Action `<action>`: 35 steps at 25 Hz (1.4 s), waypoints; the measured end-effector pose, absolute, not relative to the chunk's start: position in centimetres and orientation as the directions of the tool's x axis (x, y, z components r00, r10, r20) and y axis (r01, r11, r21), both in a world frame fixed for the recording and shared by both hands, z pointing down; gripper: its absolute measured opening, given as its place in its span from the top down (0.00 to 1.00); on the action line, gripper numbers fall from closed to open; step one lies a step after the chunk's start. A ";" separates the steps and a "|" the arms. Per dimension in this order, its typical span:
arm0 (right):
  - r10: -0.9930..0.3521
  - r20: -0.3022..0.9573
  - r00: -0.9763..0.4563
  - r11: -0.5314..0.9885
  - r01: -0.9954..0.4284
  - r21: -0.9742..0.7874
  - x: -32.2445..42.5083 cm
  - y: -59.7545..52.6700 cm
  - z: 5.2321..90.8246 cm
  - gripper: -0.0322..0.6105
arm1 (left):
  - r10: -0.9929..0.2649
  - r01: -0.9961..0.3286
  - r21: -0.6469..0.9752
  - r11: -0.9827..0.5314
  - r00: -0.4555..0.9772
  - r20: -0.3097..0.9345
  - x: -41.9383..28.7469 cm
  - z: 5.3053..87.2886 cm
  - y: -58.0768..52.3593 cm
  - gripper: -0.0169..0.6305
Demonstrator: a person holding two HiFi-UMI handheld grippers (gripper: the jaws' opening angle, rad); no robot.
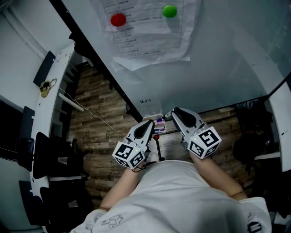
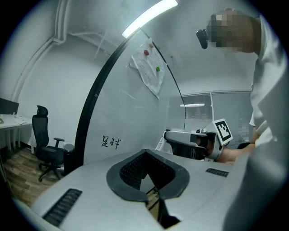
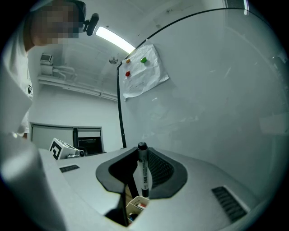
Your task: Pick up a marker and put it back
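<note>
A black marker (image 3: pixel 143 171) stands upright between the jaws of my right gripper (image 3: pixel 139 191), which is shut on its barrel, cap end up. Just beneath it is a small white box (image 3: pixel 135 206) holding other markers. In the head view that box (image 1: pixel 159 124) sits at the foot of the whiteboard (image 1: pixel 218 54), with my right gripper (image 1: pixel 173 113) just to its right and my left gripper (image 1: pixel 149 124) just to its left. My left gripper (image 2: pixel 151 190) has its jaws drawn together with nothing between them. The marker itself does not show in the head view.
A sheet of paper (image 1: pixel 145 32) hangs on the whiteboard under a red magnet (image 1: pixel 118 19) and a green magnet (image 1: pixel 169 11). Small handwriting (image 2: pixel 110 142) marks the board. An office chair (image 2: pixel 47 151) stands on the wooden floor (image 1: pixel 97 136) to the left.
</note>
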State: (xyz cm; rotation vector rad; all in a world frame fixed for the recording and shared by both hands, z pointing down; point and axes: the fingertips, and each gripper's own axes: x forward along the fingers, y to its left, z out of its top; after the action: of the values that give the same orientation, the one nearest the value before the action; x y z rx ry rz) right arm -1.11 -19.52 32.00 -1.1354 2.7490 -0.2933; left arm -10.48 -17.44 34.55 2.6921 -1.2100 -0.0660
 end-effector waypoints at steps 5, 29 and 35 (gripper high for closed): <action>-0.716 -0.044 -0.697 0.685 -0.690 -0.234 -1.9 -20.6 32.8 0.83 | -0.737 -0.732 0.181 -0.657 0.674 0.053 -10.9 35.3 -18.5 0.97; -0.729 0.052 -0.683 0.632 -0.699 -0.334 -3.3 -23.9 38.3 0.83 | -0.692 -0.699 0.246 -0.671 0.710 0.130 -11.5 39.7 -21.5 0.97; -0.736 0.074 -0.673 0.611 -0.707 -0.356 -3.5 -24.4 39.8 0.83 | -0.678 -0.688 0.268 -0.674 0.720 0.146 -11.5 40.9 -21.8 0.97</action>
State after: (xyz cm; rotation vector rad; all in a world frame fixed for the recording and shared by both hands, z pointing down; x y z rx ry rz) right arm -3.45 -24.37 39.75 -1.2326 2.7476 -0.5527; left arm -11.45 -21.83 40.89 2.6226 -1.0710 0.0484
